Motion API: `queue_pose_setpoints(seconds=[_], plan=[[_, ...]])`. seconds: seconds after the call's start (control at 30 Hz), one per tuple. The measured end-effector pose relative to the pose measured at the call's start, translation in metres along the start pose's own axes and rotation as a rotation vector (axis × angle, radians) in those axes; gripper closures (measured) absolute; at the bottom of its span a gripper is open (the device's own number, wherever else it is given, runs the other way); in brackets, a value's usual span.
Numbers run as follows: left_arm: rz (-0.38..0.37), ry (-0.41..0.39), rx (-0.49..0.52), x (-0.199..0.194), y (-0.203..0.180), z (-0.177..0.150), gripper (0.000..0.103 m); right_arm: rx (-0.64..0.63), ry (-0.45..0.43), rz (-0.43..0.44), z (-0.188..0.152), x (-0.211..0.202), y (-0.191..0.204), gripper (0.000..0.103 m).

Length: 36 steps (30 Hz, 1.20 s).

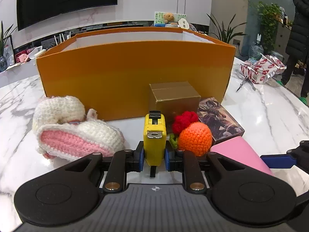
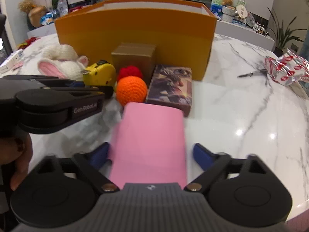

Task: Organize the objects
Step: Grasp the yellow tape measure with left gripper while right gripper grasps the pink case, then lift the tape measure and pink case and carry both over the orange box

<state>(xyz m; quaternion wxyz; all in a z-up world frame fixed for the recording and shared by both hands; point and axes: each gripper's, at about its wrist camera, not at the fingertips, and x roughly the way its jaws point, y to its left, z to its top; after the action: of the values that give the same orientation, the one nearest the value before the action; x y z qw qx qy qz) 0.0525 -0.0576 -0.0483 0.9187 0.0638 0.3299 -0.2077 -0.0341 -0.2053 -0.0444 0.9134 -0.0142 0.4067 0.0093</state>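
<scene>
Clamping the yellow tape measure [image 1: 155, 135] between its blue pads [image 1: 140, 157], the left gripper [image 1: 154, 158] has the grasp step of the tidy-up in hand: the tape measure stands on edge on the marble table [image 1: 260, 116], pinched on both flat sides. Just right of it sit the orange crochet ball [image 1: 194, 138] with its red knitted tuft [image 1: 184, 120], and to the left lies the white and pink crochet bunny [image 1: 77, 131]. The right gripper [image 2: 148, 154] straddles the pink box [image 2: 152, 141] with its jaws part-way in; one pad looks to meet the box's left edge while the other stands clear, so I judge it not yet gripped. Behind everything stands the open orange box [image 1: 135, 67], with a small gold box [image 1: 173, 96] and a picture box [image 1: 220, 119] against its front wall. The likely next move is lifting the tape measure clear of the ball and carrying it over the tall front wall.
</scene>
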Motion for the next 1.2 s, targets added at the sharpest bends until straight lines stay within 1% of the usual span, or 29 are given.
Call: queue_pose_setpoints(seconds=[0.17,0.47,0.63,0.8,0.9,1.03,1.2], plan=[[0.008,-0.007,-0.027,-0.004,0.005,0.002,0.081,0.007,0.0,0.005,0.0,0.0,-0.002,0.021],[0.016,-0.018,-0.013,-0.018,-0.003,0.002,0.081,0.012,0.005,-0.007,-0.001,-0.003,-0.006,0.022],[0.054,-0.018,0.001,-0.026,-0.005,-0.005,0.081,0.026,0.007,-0.022,-0.001,-0.004,-0.007,0.022],[0.079,-0.019,-0.042,-0.04,-0.002,-0.015,0.081,0.035,0.01,-0.03,-0.002,-0.004,-0.007,0.022],[0.094,-0.02,-0.039,-0.047,-0.001,-0.018,0.081,0.042,0.014,-0.04,-0.002,-0.005,-0.006,0.022],[0.087,-0.029,-0.055,-0.058,0.001,-0.017,0.081,0.045,0.022,-0.041,-0.003,-0.007,-0.004,0.022],[0.097,-0.042,-0.062,-0.07,0.001,-0.02,0.081,0.037,0.029,-0.045,-0.004,-0.011,-0.001,0.022]])
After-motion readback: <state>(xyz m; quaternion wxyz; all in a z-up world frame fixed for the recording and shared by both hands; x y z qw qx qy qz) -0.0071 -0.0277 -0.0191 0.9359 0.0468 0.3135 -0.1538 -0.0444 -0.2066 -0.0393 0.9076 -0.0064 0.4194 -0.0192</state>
